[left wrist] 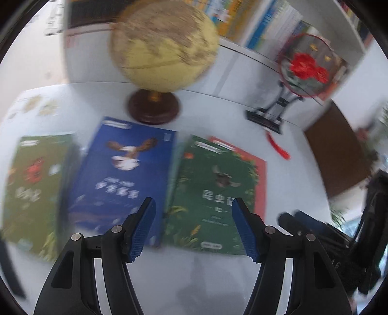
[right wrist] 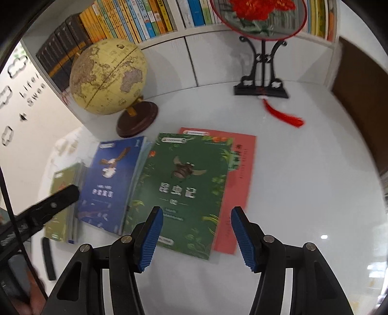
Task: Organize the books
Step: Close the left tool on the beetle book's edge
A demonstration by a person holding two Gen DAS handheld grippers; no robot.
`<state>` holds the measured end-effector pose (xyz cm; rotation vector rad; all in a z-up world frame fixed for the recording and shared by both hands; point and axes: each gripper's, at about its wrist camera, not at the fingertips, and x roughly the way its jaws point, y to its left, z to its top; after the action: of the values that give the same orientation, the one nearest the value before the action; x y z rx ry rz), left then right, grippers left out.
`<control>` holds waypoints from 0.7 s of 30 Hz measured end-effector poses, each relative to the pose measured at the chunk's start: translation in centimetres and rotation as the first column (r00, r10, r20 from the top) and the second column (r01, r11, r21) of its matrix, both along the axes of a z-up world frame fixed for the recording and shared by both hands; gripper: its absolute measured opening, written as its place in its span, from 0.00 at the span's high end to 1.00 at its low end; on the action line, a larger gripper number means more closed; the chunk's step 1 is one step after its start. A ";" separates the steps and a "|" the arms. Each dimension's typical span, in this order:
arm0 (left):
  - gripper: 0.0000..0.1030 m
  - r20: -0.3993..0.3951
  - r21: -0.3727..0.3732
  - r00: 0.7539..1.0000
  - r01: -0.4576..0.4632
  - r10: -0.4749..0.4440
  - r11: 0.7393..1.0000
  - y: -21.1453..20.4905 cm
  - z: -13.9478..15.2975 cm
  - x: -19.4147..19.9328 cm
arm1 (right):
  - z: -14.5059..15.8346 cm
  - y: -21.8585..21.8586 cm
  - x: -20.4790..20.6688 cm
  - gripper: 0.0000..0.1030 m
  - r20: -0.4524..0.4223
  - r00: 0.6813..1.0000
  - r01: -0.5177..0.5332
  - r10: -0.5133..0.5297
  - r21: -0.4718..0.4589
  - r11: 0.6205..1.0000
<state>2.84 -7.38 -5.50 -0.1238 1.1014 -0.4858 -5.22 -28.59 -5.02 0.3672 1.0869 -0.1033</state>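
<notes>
Several books lie flat on a white table point(right wrist: 303, 193). A dark green insect book point(right wrist: 179, 191) lies on a red book point(right wrist: 240, 184); left of them lie a blue book point(right wrist: 109, 184) and an olive green book point(right wrist: 60, 208). My right gripper point(right wrist: 196, 218) is open and empty above the dark green book's near edge. My left gripper point(left wrist: 194, 208) is open and empty above the gap between the blue book point(left wrist: 121, 179) and the dark green book point(left wrist: 213, 189). The olive book point(left wrist: 31, 191) and red book point(left wrist: 259, 174) show there too. The left gripper's arm point(right wrist: 41, 210) shows at the left in the right wrist view.
A yellow globe point(right wrist: 109, 77) on a brown base stands behind the books. A round red-flower fan on a black stand point(right wrist: 262, 72) with a red tassel point(right wrist: 283, 116) stands at the back right. A bookshelf point(right wrist: 135, 21) full of books lines the back. A brown panel point(right wrist: 361, 109) is at right.
</notes>
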 end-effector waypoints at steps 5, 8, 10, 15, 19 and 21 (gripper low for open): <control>0.39 -0.024 0.014 0.995 0.102 -0.101 0.995 -1.7 -3.6 1.6 | -3.6 -1.6 0.4 0.54 0.024 1.000 -0.011 0.008 0.112 0.994; 0.39 -0.107 -0.075 0.988 0.107 -0.115 0.991 -2.2 -6.2 3.3 | -5.5 -1.9 1.0 0.59 0.018 1.000 -0.017 0.014 0.129 0.992; 0.39 -0.141 -0.121 0.983 0.099 -0.116 0.988 -2.2 -7.3 4.1 | -6.8 -2.3 1.6 0.59 -0.004 1.000 -0.008 0.009 0.143 0.990; 0.39 -0.193 -0.139 0.974 0.091 -0.117 0.986 -2.5 -9.6 5.5 | -8.5 -3.2 2.6 0.59 -0.025 1.000 0.006 -0.003 0.138 0.990; 0.39 -0.190 -0.132 0.972 0.114 -0.138 0.985 -3.1 -10.2 5.8 | -9.4 -3.5 3.0 0.59 -0.042 0.999 0.012 -0.007 0.131 0.991; 0.39 -0.180 -0.126 0.973 0.122 -0.144 0.984 -3.5 -10.2 6.1 | -9.6 -3.5 3.1 0.59 -0.047 0.999 0.014 -0.008 0.131 0.991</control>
<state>8.91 -10.90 -15.73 -0.1999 1.2729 -0.6687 -2.11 -32.14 -14.62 0.4915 1.1408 -0.0504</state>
